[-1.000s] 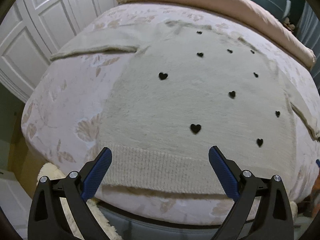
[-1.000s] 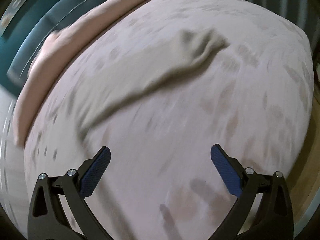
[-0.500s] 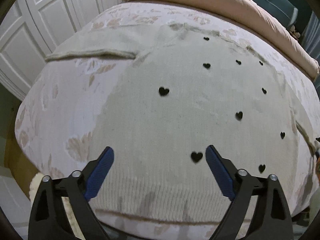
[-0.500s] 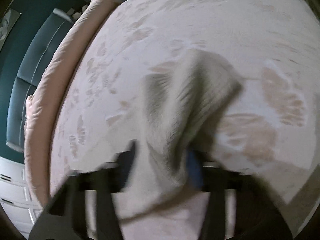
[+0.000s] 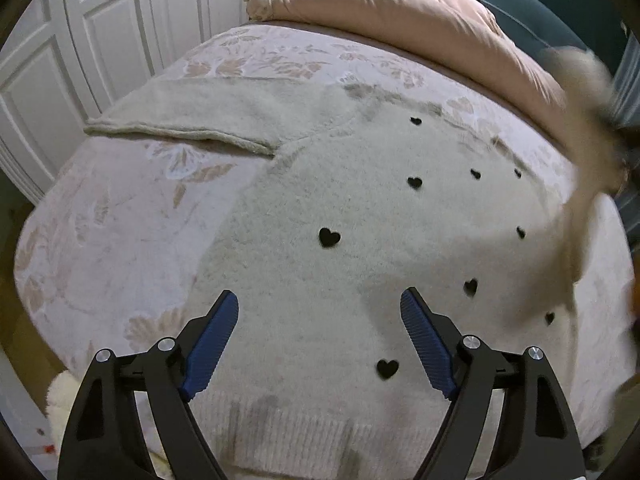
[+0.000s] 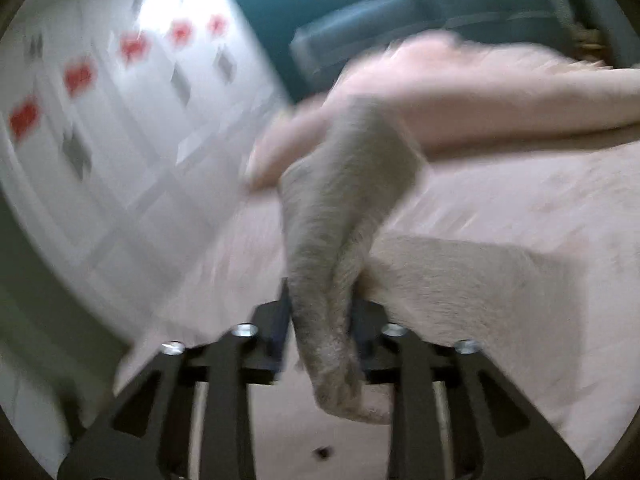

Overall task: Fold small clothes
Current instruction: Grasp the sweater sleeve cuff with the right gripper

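Sweater sleeve [image 6: 340, 240] hangs clamped between right tongs [image 6: 320, 320].

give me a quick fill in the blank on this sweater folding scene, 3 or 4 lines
1. The cream sweater is dotted with small black ____.
2. The right gripper has a ____ of the sweater between its jaws.
3. The left gripper hovers above the sweater's ribbed ____, nothing between its jaws.
4. A rolled pink duvet lies at the ____ end of the bed.

Missing words: hearts; sleeve; hem; far
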The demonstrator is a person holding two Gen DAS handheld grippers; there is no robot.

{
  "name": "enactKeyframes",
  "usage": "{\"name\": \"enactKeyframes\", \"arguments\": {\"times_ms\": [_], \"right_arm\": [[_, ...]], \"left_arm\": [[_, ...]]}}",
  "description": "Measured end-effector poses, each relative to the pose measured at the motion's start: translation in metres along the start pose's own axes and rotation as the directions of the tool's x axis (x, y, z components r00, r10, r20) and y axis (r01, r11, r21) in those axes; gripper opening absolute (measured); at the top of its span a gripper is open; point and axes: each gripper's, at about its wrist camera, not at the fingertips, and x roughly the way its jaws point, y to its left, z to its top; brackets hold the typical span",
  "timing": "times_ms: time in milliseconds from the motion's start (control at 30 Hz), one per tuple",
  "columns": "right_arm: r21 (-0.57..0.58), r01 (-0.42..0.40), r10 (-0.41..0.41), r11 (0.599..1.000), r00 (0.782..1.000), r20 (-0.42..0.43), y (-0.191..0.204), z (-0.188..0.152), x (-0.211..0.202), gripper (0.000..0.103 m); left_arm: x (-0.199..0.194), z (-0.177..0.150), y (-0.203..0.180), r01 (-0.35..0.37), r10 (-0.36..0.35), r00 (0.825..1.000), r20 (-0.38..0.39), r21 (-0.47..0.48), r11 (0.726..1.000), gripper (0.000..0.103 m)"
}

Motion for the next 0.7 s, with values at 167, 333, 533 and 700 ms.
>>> {"name": "enactKeyframes", "arguments": {"times_ms": [167,333,533,700], "right_arm": [[0.021,0.092,-0.086,0.996,0.975,-0.205,0.017,-0.083,0.058,0.038],[0.156,0.165,-0.136,0.974,0.974,-0.181,-0.019,-0.121,-0.003,0.05],[0.403,0.266,-0.22,0.876,0.963,-0.157,-0.102,-0.133,-0.05,0.059],[0.521,0.264,-0.22,0.812,0.965,-0.145,-0.14,-0.125,-0.033,0.063]], "left_arm": [[0.023,0.023,0.015,0.134,-0.139,0.989,-0.051,-0.093,0.987,0.082],[0.061,0.048,0.017,0.231,-0.246,0.967,-0.067,-0.175,0.957,0.082],[0.125,0.065,0.005,0.264,-0.315,0.941,-0.126,-0.312,0.913,0.082],[0.135,0.077,-0.002,0.32,-0.371,0.925,-0.083,-0.361,0.876,0.042]]}}
